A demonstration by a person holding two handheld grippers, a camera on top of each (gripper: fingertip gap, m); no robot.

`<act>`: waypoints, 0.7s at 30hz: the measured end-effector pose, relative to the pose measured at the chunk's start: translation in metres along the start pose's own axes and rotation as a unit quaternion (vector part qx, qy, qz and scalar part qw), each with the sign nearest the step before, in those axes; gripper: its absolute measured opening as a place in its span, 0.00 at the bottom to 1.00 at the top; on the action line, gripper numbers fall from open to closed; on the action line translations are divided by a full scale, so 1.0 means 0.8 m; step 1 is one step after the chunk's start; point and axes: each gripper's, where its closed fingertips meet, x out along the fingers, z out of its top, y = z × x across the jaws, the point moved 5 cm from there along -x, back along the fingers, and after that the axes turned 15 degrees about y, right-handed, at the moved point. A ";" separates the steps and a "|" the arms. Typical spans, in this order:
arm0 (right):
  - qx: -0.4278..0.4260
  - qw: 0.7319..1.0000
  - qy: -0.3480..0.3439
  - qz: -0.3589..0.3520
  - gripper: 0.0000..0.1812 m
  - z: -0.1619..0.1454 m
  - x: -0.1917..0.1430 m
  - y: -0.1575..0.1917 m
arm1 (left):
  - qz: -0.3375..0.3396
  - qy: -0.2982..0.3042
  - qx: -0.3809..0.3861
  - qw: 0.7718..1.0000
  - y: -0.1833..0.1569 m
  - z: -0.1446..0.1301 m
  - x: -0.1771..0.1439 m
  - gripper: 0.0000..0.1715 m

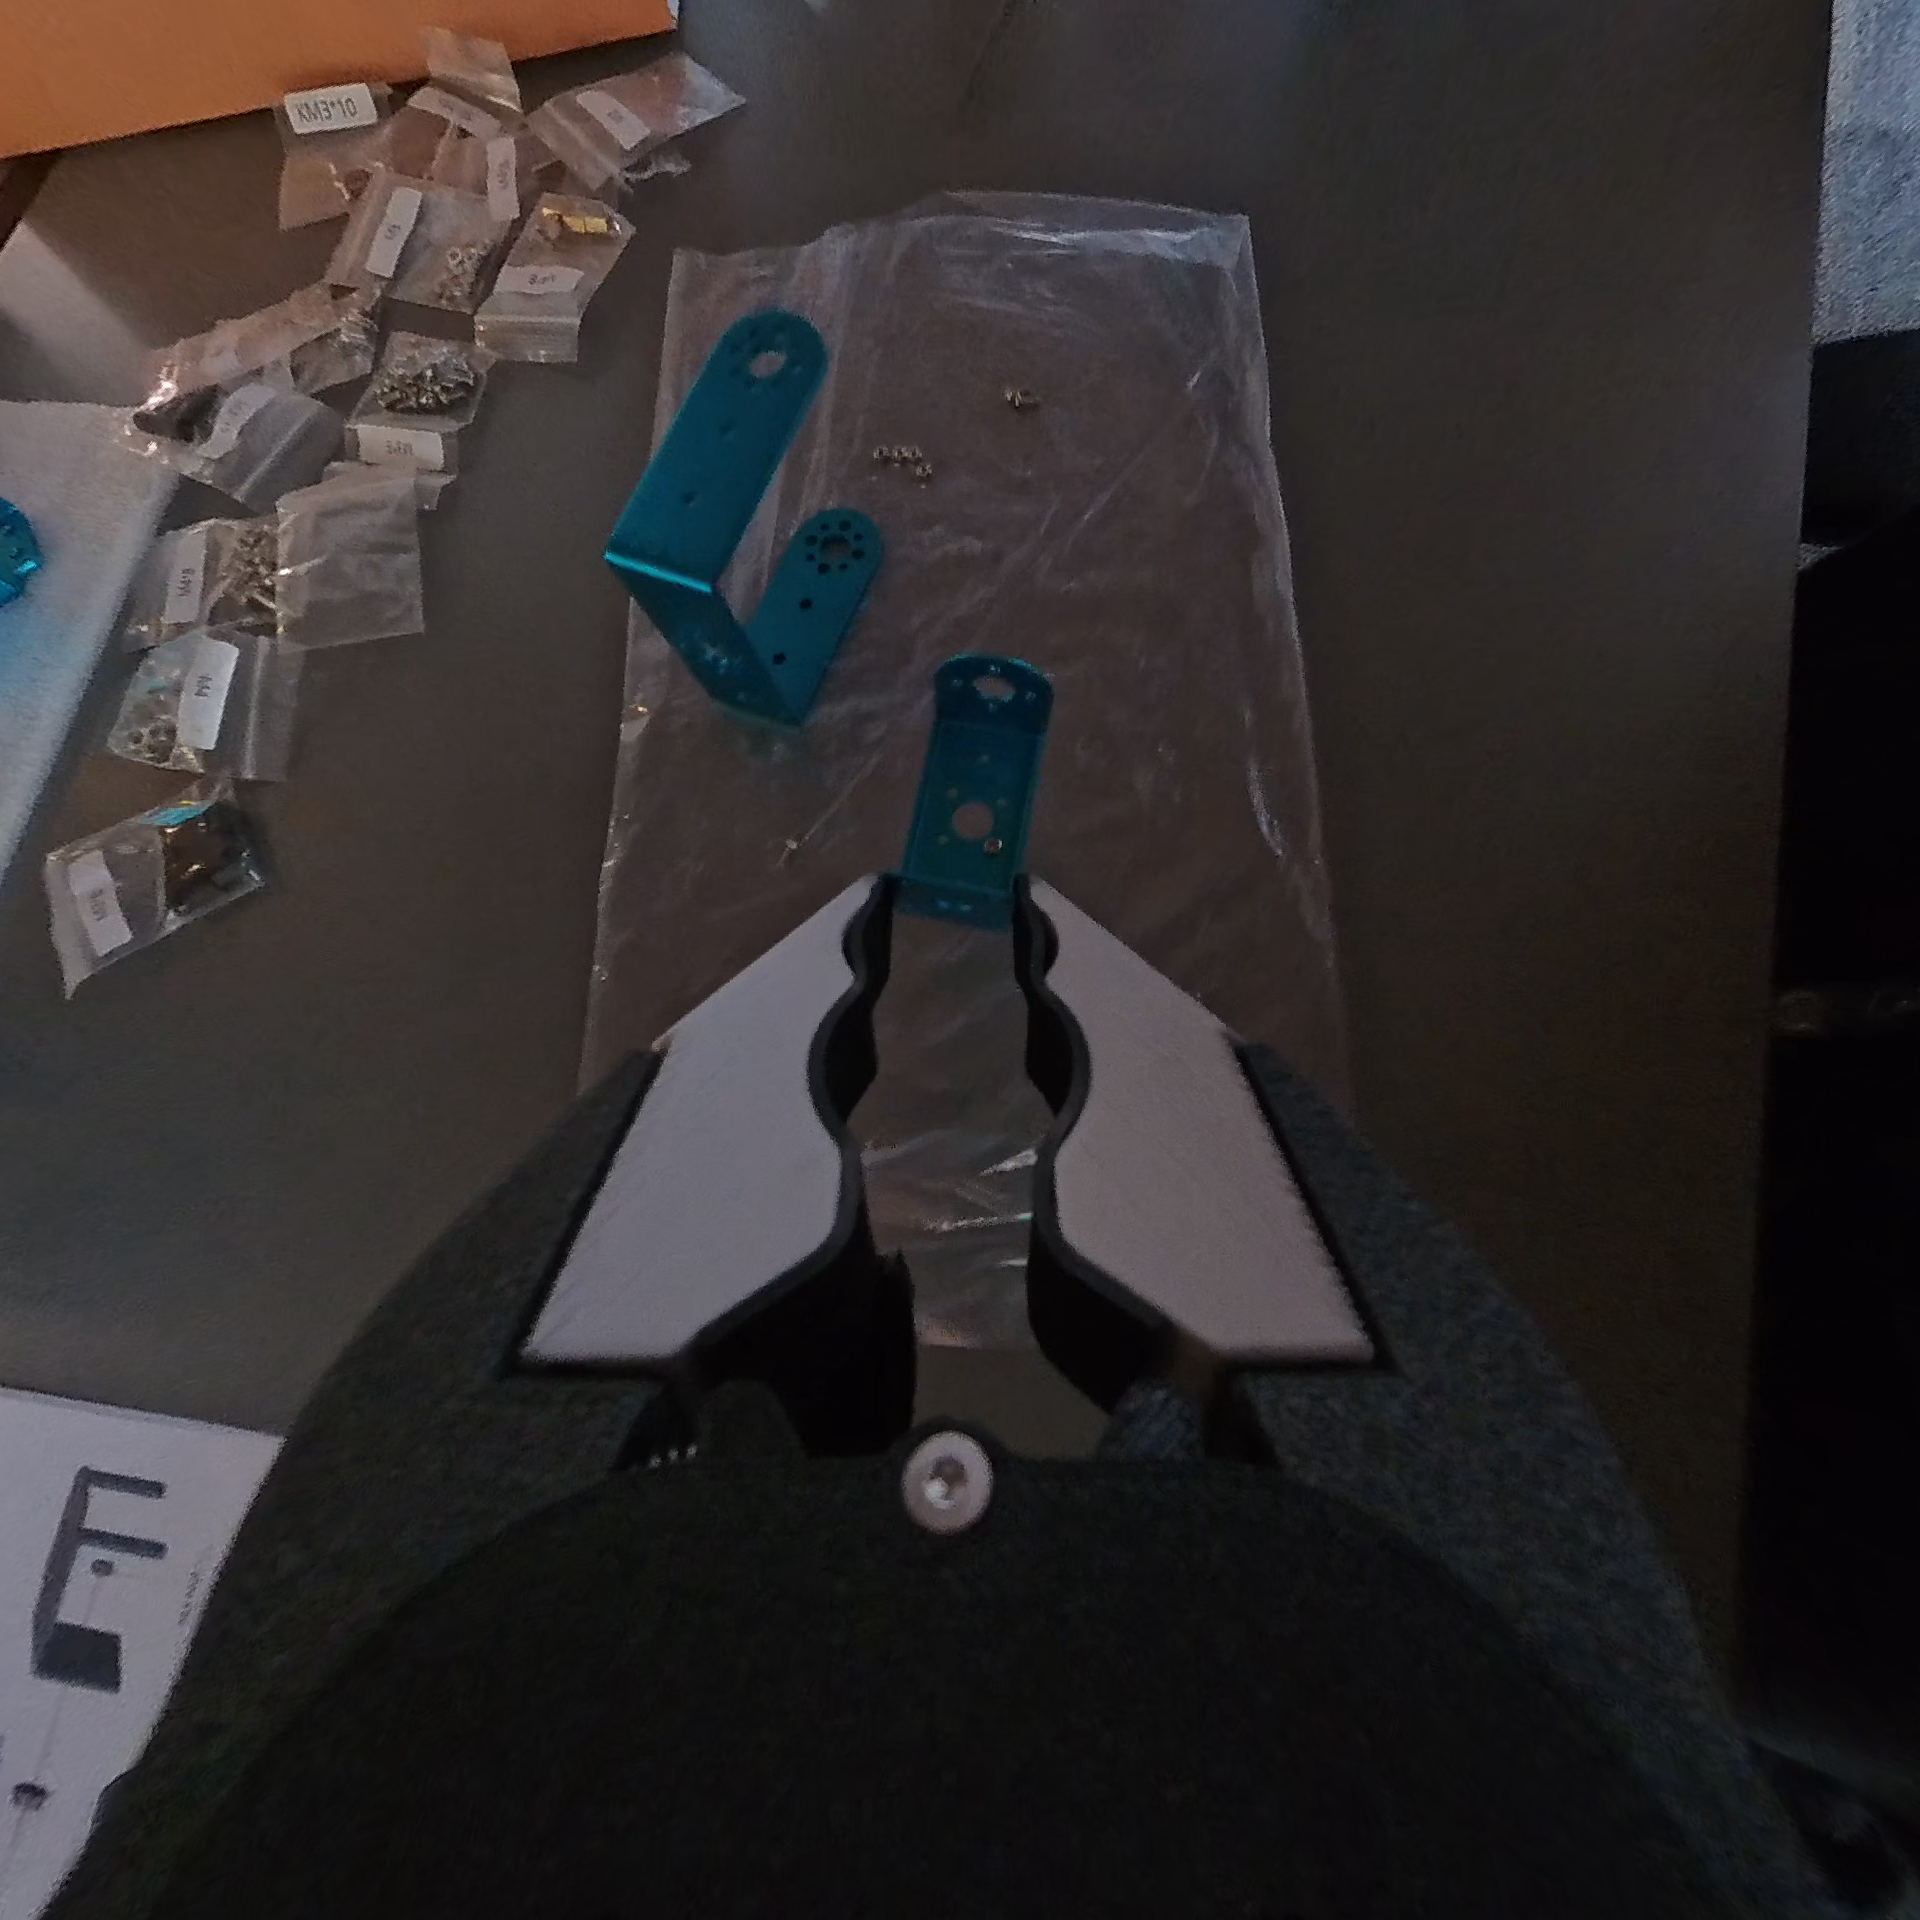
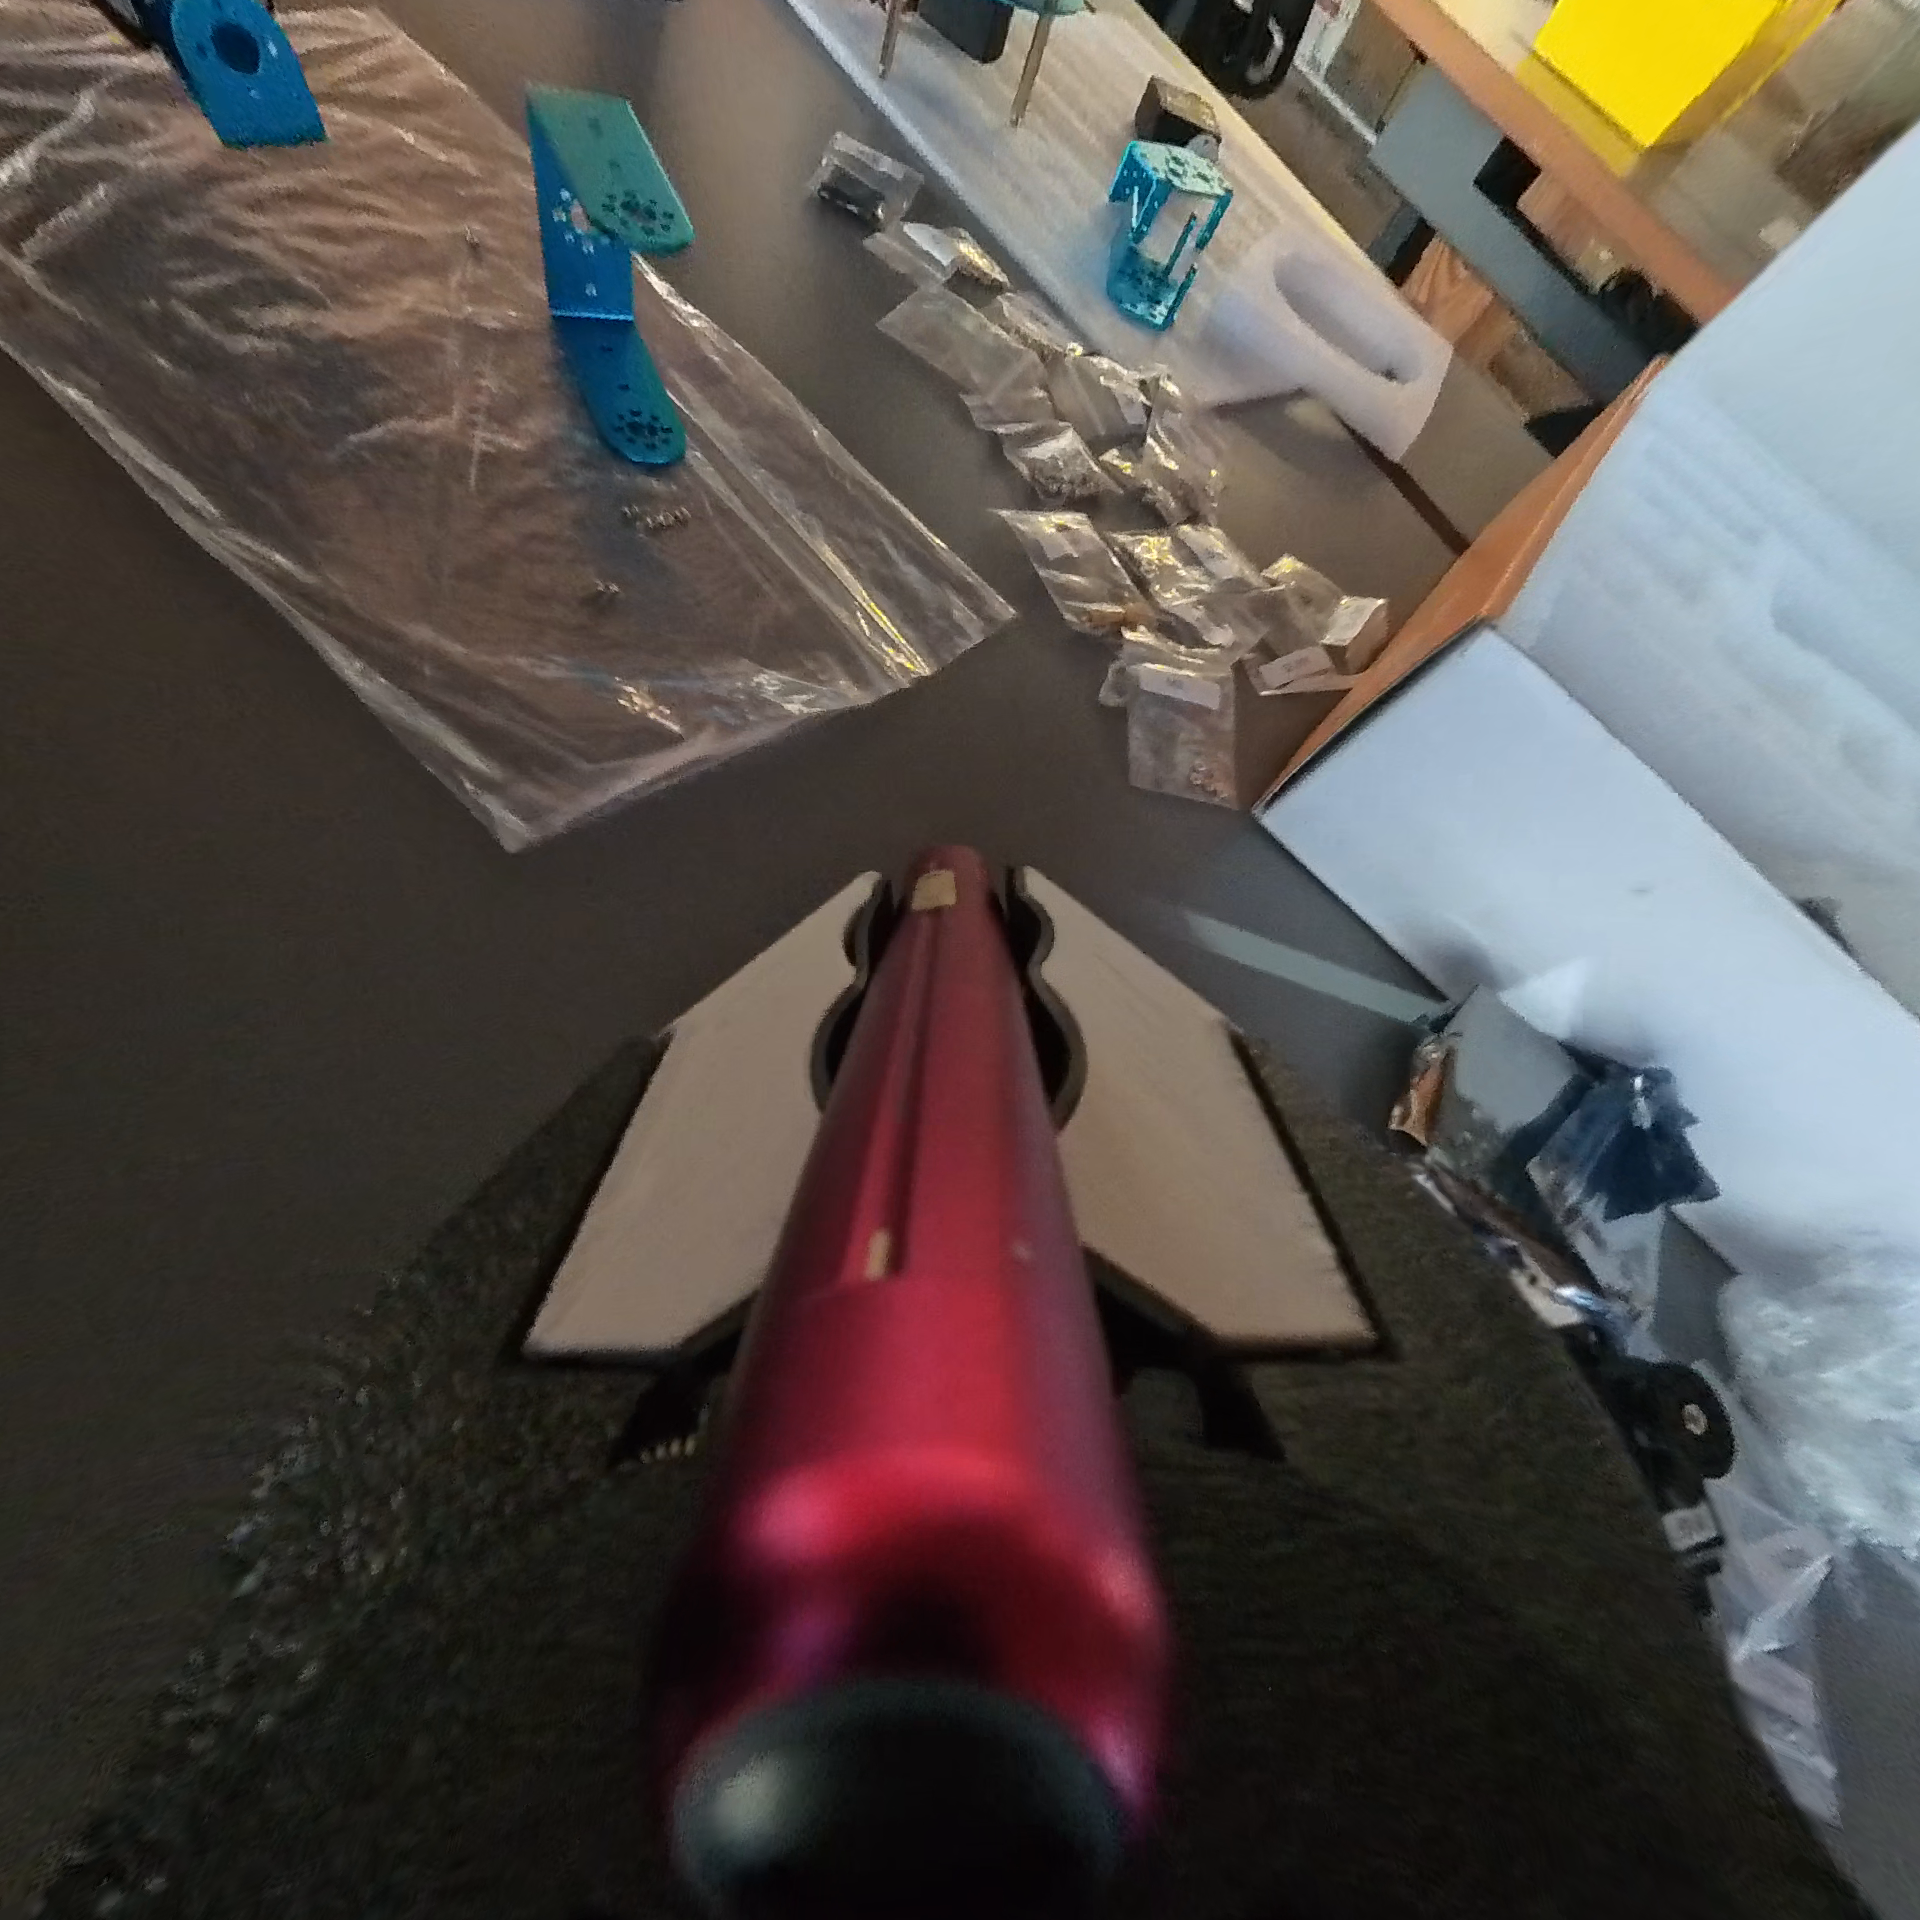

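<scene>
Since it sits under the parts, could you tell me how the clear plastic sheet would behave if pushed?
The clear plastic sheet is creased and glossy, so probably floppy, light and prone to sliding on the table, carrying the small nuts along.

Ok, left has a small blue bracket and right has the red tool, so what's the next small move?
Probably bring the right gripper with its red tool over toward the plastic sheet. The left gripper holds the small blue bracket above that sheet, near the loose nuts and the U-shaped bracket, while the tool points at bare table.
</scene>
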 end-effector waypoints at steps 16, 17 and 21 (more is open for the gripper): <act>0.149 0.987 -0.039 0.045 0.13 -0.033 -0.043 -0.010 | 0.022 0.010 -0.018 1.000 -0.025 0.016 -0.001 0.13; 0.159 0.985 -0.045 0.048 0.13 -0.035 -0.047 -0.010 | 0.022 0.009 -0.019 1.000 -0.028 0.015 -0.001 0.13; 0.207 0.975 -0.060 0.060 0.12 -0.046 -0.057 -0.012 | 0.024 0.006 -0.022 0.999 -0.039 0.009 -0.001 0.13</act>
